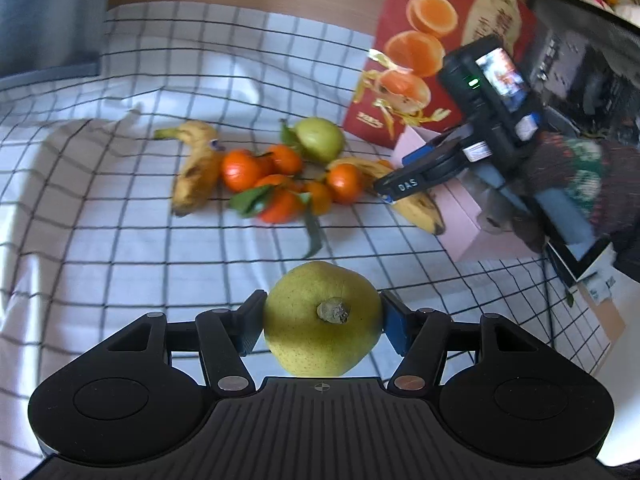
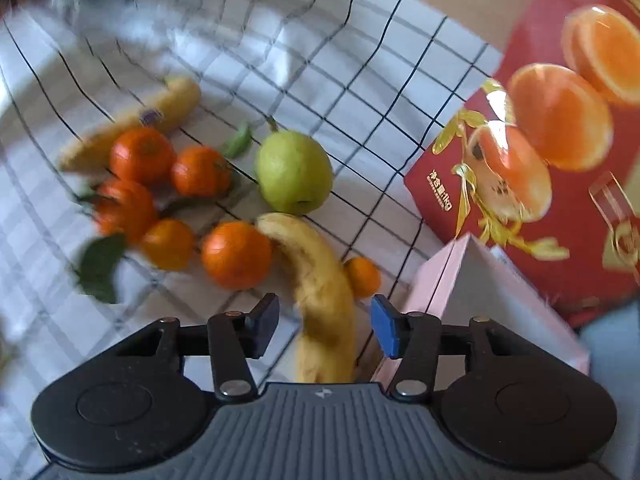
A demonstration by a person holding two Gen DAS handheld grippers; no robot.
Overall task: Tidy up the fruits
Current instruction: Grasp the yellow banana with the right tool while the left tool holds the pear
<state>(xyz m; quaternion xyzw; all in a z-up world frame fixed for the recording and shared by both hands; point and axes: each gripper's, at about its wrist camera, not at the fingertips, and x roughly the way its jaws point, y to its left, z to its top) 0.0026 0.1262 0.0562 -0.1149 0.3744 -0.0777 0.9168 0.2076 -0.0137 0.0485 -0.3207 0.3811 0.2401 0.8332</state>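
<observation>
Yellow pear (image 1: 322, 322) pinched in left jaws — banana (image 2: 320, 300) between spread right jaws, untouched.

Wrinkled checked cloth (image 1: 120, 240), glossy red cardboard box (image 2: 560, 240), speckled matt pear (image 1: 322, 320).

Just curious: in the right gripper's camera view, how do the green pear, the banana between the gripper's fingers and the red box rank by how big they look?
1. red box
2. banana, though its nearness to the camera inflates it
3. green pear
</observation>
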